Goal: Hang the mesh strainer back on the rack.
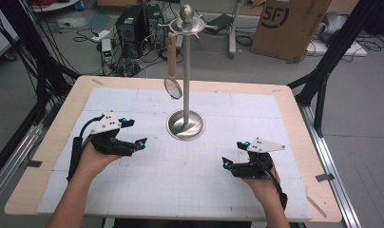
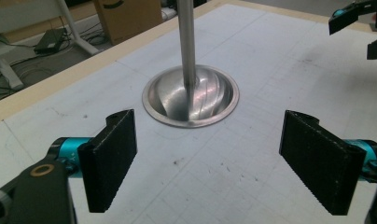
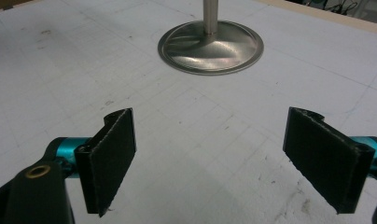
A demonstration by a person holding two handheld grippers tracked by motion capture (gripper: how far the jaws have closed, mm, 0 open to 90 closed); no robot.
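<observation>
A: Where's the metal stand (image 1: 186, 124)?
B: Middle of the tabletop (image 1: 275, 102), toward the far edge, a strainer (image 1: 173, 88) hanging from its top.
A: And the grippers?
B: Left gripper (image 1: 134, 133) near the left edge, right gripper (image 1: 234, 153) near the right edge; both have jaws spread wide, holding nothing

A tall steel utensil stand with a round dished base (image 1: 186, 124) stands at mid-table on the white gridded mat (image 1: 228, 180); a wooden-handled strainer (image 1: 172, 71) hangs from its top, left of the pole; the left gripper (image 1: 133, 133) and right gripper (image 1: 235, 153) flank the base, nearer the person, both well apart from it.
</observation>
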